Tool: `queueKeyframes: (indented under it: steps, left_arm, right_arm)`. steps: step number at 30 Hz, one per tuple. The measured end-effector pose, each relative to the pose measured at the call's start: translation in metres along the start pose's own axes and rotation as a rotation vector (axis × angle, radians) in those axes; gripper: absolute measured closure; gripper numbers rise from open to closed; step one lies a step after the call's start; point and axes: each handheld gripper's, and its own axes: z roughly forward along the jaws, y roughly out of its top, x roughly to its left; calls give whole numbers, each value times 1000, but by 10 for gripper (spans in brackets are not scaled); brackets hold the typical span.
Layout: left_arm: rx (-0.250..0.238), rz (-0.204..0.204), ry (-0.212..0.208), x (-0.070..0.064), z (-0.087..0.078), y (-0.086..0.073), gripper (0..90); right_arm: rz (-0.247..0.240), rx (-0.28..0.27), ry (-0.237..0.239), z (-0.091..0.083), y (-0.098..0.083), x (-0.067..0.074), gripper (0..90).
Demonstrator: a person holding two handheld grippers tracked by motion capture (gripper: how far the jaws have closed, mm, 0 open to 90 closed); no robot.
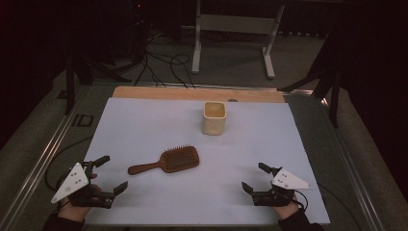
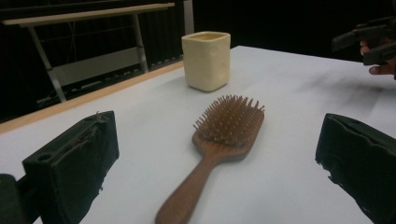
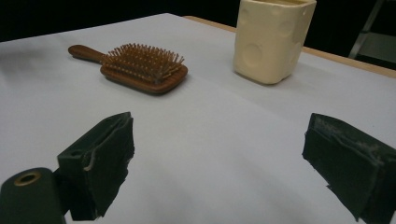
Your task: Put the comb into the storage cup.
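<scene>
because nothing is taken yet, i hold my left gripper [image 1: 111,173] and right gripper [image 1: 254,178] wide open and empty, both facing the hairbrush [image 1: 165,162] lying bristles up near the cup [image 1: 214,118].

No legible text, label, brand, number or sign found in any view. Cream cup [image 1: 214,118]: relief dimples on walls, unlettered. Wooden hairbrush [image 1: 165,161]: unmarked. Grey three-cornered plates on claws: small dark dots, no characters. White tabletop sheet [image 1: 144,130]: plain, unprinted.
</scene>
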Motion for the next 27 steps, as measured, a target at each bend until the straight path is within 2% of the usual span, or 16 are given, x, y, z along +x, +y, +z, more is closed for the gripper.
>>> queueKeyframes:
  steps: [6, 11, 13, 15, 18, 21, 25, 27]
  left_arm:
    - [0, 12, -8, 8, 1, 18, 2]
    - [22, -5, -11, 15, 6, 29, 2]
    - [42, -29, -16, 19, 10, 33, 2]
    - [66, -50, -22, 22, 14, 35, 2]
    - [96, -53, -14, 26, 21, 36, 2]
    - [105, -68, -16, 31, 27, 37, 3]
    - [131, -72, -4, 37, 35, 37, 3]
    - [135, -71, 17, 40, 37, 37, 3]
  right_arm:
    - [4, -3, 0, 0, 0, 0, 86]
    - [2, -6, 3, 0, 1, 0, 86]
    - [3, -8, 4, 0, 1, 1, 86]
    - [4, -8, 5, 0, 1, 0, 86]
    - [8, -10, 8, 0, 1, 0, 86]
    - [9, -10, 9, 0, 1, 0, 86]
    - [9, -10, 10, 0, 1, 1, 86]
    - [7, -11, 12, 0, 1, 1, 86]
